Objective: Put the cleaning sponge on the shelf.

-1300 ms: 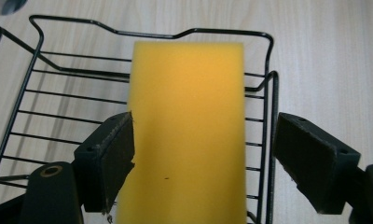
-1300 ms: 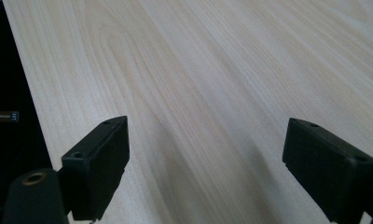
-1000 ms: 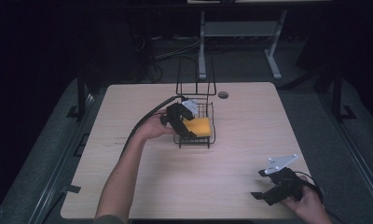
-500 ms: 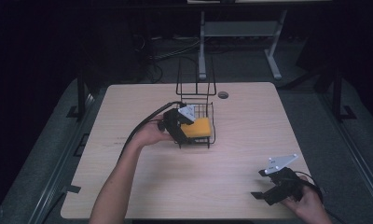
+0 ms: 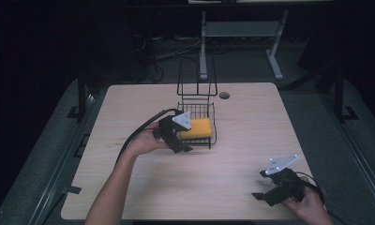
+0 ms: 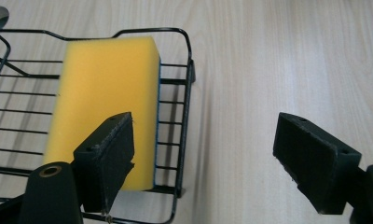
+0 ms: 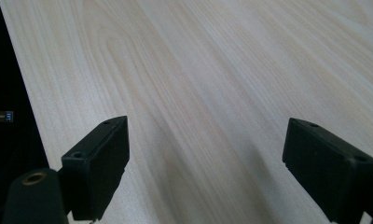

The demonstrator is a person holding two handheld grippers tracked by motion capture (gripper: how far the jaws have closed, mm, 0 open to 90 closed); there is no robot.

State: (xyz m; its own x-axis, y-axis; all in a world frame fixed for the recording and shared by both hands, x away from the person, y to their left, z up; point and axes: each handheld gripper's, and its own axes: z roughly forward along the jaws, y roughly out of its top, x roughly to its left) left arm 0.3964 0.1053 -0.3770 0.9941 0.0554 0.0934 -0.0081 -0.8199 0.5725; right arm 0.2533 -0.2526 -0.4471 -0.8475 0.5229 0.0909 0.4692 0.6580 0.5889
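A yellow sponge (image 5: 198, 128) (image 6: 105, 98) lies flat inside a black wire basket (image 5: 213, 123) (image 6: 187, 88) at the middle of the table. My left gripper (image 5: 178, 138) (image 6: 208, 158) hangs just in front of the basket's near left corner, jaws open and empty; one jaw sits over the sponge's edge, the other over bare wood. My right gripper (image 5: 270, 187) (image 7: 212, 168) rests low near the table's front right corner, open, with nothing but wood between its jaws.
The light wooden table (image 5: 242, 154) carries the basket's tall wire handle (image 5: 197, 79) at the back and a small dark grommet hole (image 5: 224, 95) behind it. A desk frame (image 5: 242, 37) stands on the dark floor beyond. In the right gripper view the table's edge (image 7: 10, 93) lies close.
My left gripper has drawn back toward the person from over the basket, leaving the sponge lying inside. The right gripper has stayed in place.
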